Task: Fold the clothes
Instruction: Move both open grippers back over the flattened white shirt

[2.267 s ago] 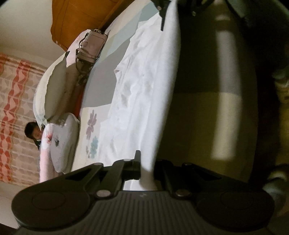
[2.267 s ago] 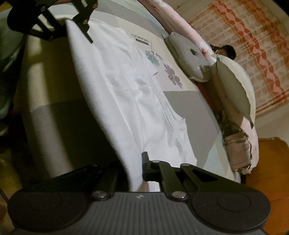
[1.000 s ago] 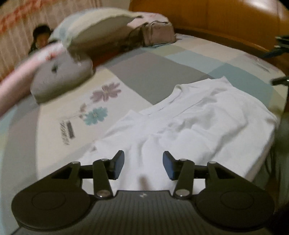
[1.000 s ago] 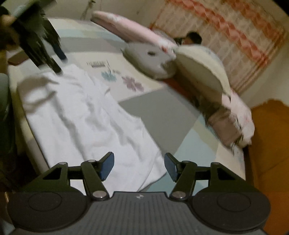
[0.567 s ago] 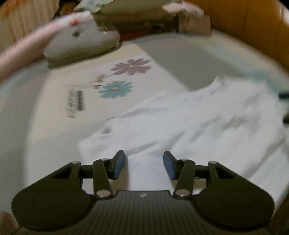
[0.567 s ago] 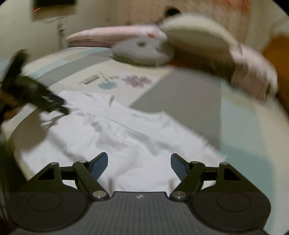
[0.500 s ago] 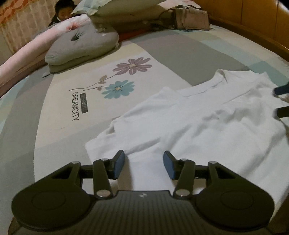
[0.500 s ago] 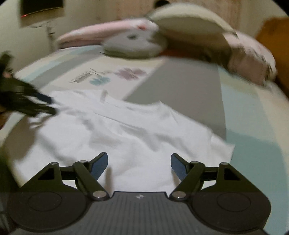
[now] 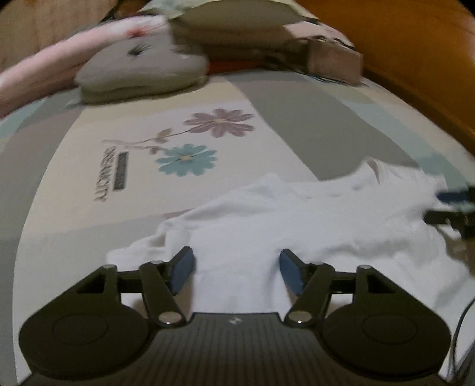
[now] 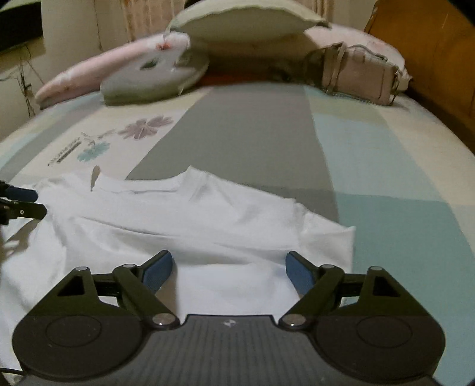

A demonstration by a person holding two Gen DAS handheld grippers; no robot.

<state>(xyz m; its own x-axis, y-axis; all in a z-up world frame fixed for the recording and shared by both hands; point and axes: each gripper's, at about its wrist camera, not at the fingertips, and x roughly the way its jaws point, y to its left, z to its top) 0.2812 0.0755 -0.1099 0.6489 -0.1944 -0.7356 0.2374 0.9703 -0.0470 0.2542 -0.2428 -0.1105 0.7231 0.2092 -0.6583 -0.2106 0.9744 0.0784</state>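
Lighting: dim, warm indoor. Motion blur smeared pillows [image 9: 139, 71] in left wrist view. Fisheye bending at edges; corners vignetted black. Soft shadows under white T-shirt [image 10: 184, 225].

The shirt [image 10: 184, 225] is spread on the bed [image 10: 386, 166], near its front edge. Behind the shirt, a cushion [image 10: 154, 80], a pillow [image 10: 249, 26] and a bag [image 10: 359, 75] are lined along the bed's far end, the bag rightmost.
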